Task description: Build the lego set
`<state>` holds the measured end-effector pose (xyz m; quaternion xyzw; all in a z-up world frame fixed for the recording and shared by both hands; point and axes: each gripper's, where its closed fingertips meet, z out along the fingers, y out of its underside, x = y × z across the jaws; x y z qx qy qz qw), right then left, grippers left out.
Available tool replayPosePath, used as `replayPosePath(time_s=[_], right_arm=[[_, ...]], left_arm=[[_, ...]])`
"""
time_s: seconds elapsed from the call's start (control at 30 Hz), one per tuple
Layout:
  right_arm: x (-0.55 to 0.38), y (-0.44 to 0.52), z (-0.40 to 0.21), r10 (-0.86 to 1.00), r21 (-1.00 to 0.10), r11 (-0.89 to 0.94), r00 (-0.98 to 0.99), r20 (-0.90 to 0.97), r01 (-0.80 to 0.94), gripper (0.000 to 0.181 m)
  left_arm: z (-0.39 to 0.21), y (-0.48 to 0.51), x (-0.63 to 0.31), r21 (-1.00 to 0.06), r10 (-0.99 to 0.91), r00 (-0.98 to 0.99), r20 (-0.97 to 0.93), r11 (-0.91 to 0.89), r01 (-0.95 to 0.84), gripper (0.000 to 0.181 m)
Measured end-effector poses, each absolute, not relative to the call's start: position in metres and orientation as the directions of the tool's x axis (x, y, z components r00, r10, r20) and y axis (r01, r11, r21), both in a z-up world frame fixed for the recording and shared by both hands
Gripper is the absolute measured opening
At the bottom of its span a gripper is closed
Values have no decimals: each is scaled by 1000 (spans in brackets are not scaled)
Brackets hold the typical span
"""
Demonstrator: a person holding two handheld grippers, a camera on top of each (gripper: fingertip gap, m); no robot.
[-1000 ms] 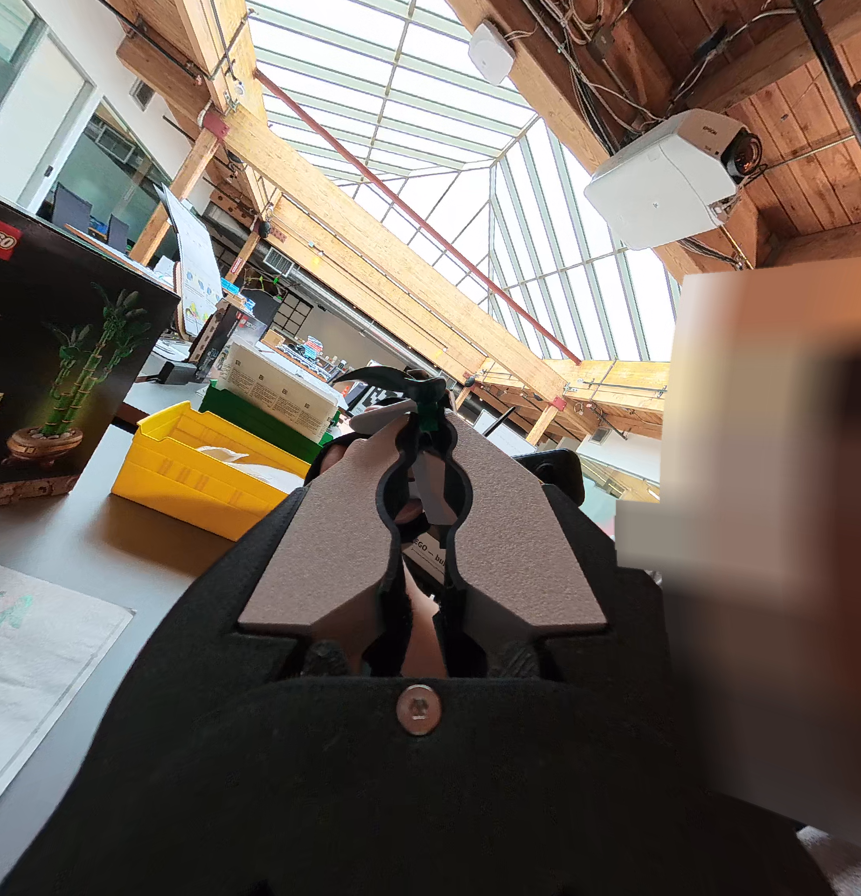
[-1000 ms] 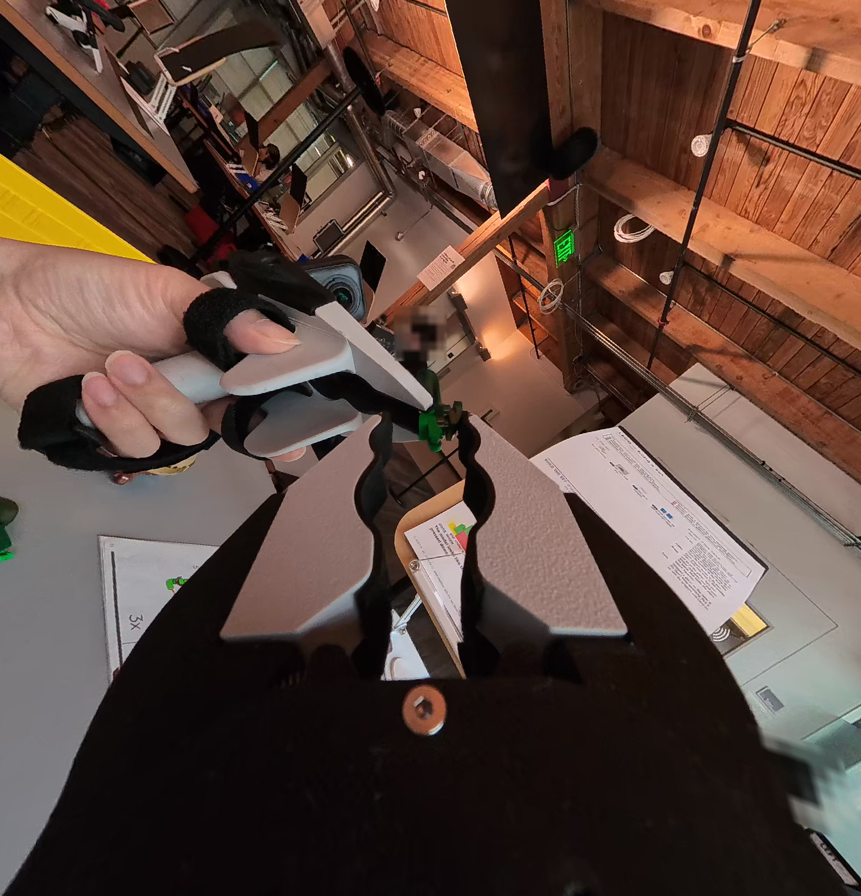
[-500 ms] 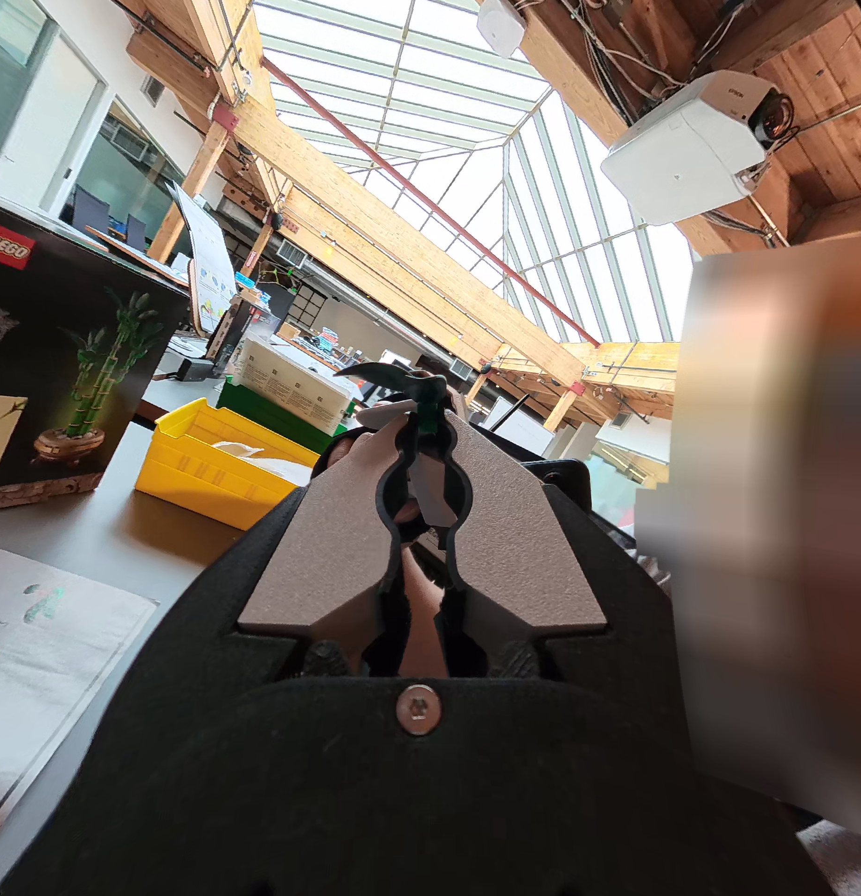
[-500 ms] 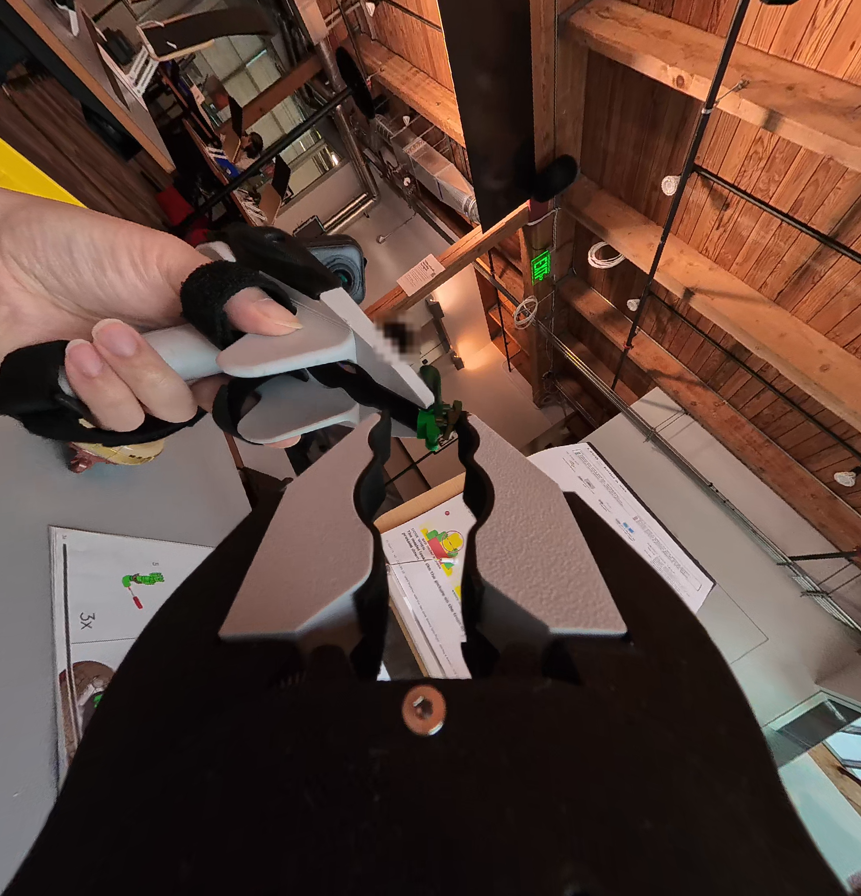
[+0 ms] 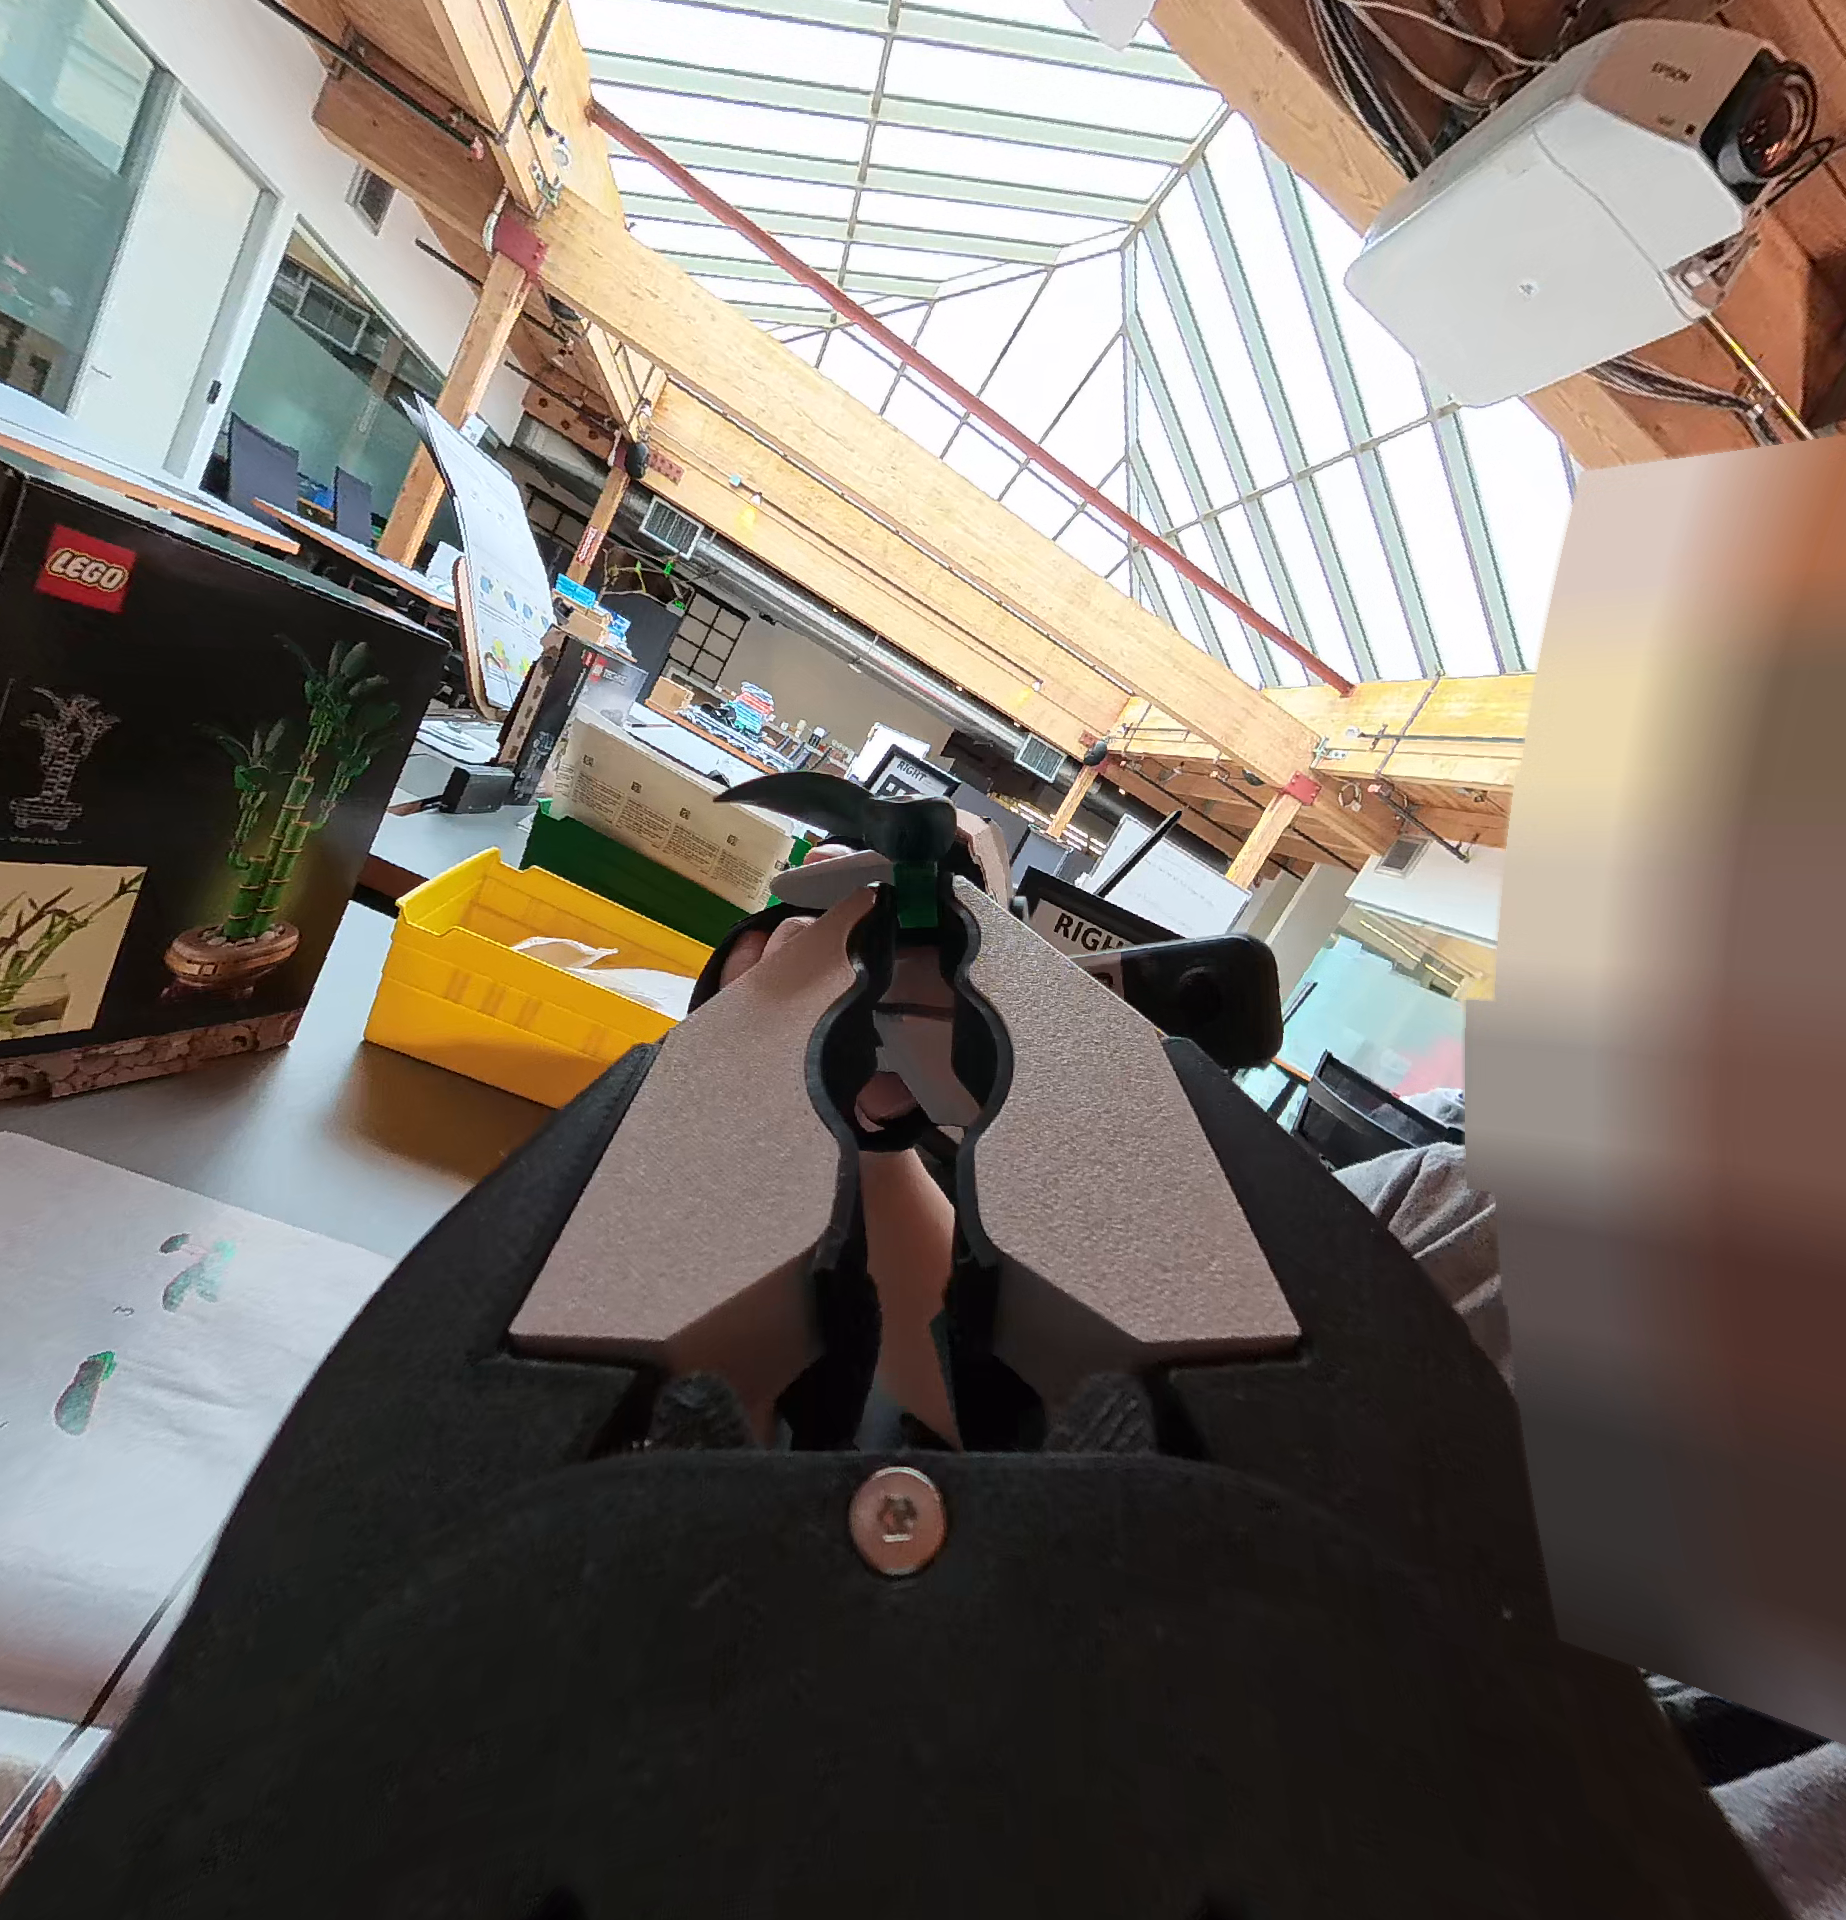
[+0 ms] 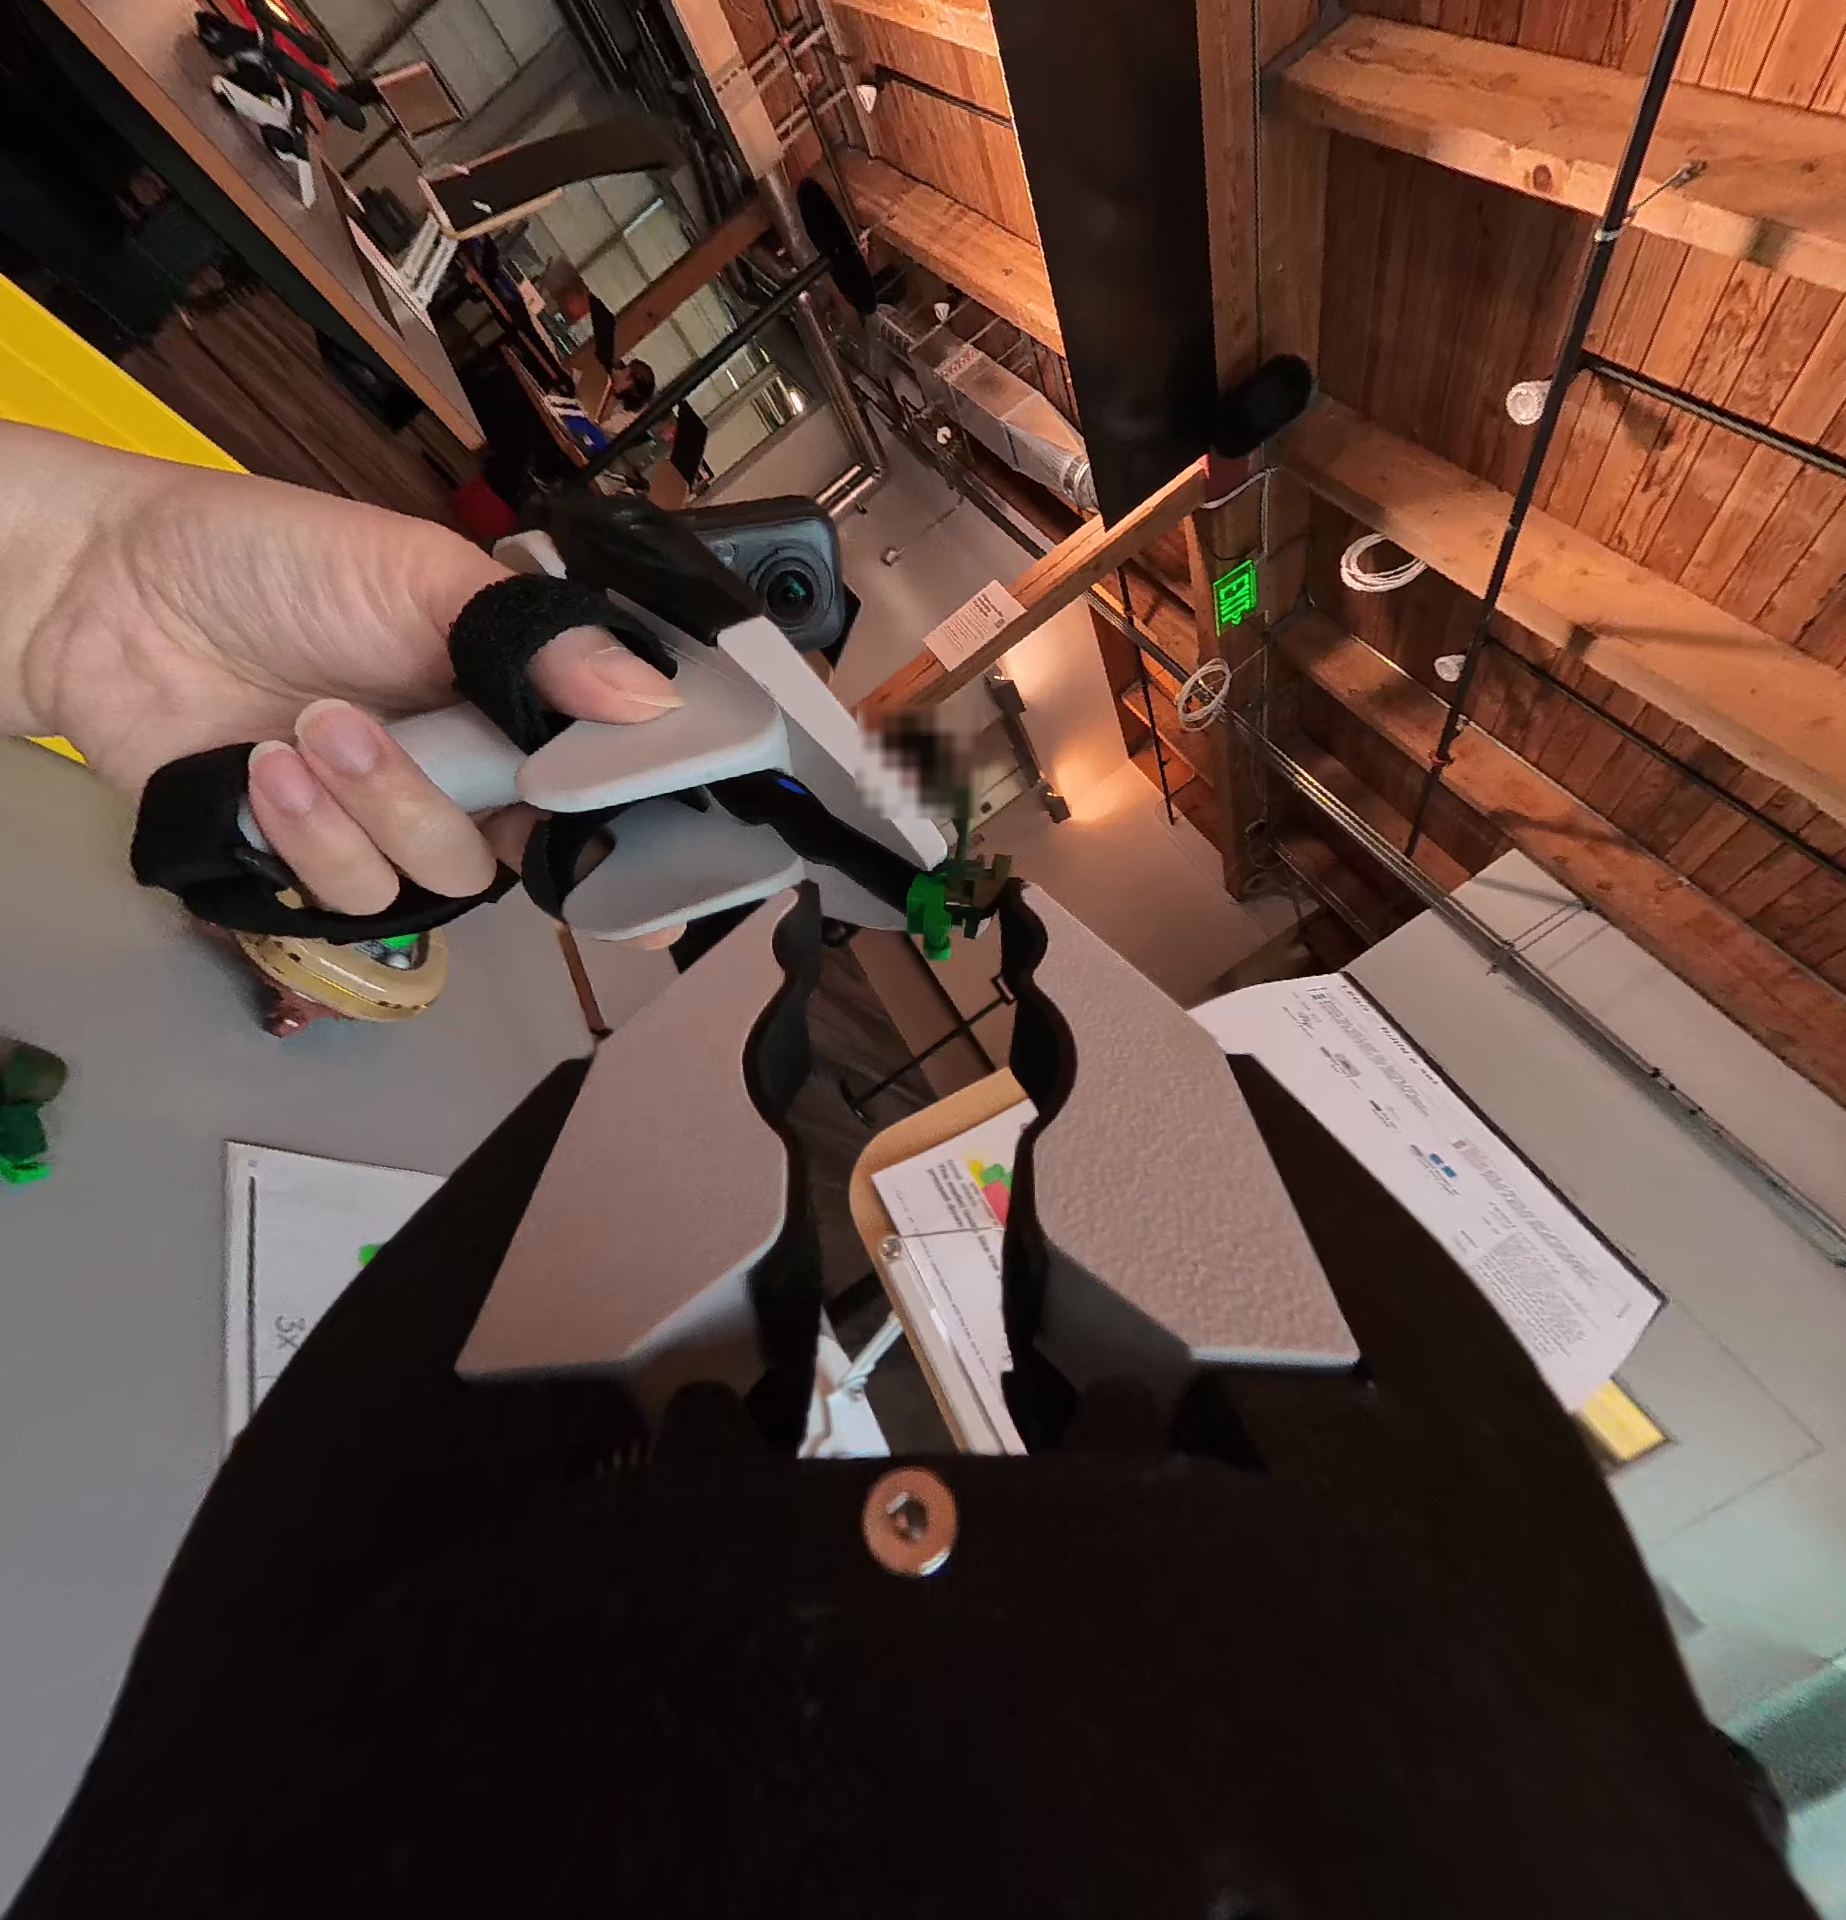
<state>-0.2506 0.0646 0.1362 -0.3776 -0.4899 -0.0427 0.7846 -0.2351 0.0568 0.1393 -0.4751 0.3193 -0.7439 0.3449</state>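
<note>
My left gripper (image 5: 914, 902) is shut on a small lego piece (image 5: 877, 816), a bright green stem with a dark green leaf, held up in the air. In the right wrist view the same piece (image 6: 940, 909) sticks out of the left gripper (image 6: 924, 883), which a hand holds from the left. My right gripper (image 6: 908, 902) is open. The piece sits between its tips, close to the right fingertip (image 6: 1018, 914). Whether they touch is unclear. In the left wrist view the right gripper's fingers (image 5: 825, 885) meet the piece from behind.
On the grey table (image 5: 306, 1132) are a black lego box (image 5: 171, 810), a yellow bin (image 5: 524, 987) and an open instruction booklet (image 5: 119, 1403). The right wrist view shows the booklet (image 6: 306, 1278), loose green pieces (image 6: 10, 1122) and a tan round base (image 6: 368, 971). Left and right tips are no more than a few centimetres apart.
Both grippers stay together at the green piece. Both views have tilted, and the left wrist view now shows more of the table and booklet. The jaws have not changed.
</note>
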Motion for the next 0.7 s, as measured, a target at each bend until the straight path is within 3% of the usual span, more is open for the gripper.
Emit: replayPosePath(time_s=[0.33,0.7], right_arm=[[-242,67,137,371,-610,680,526,766,408,19],[-239,74,136,319,-598,654,548,774,464,17]], left_arm=[[134,60,-233,-823,-836,-267,479,-534,195,4],[134,67,-230,-824,-855,-196,479,-516,236,5]])
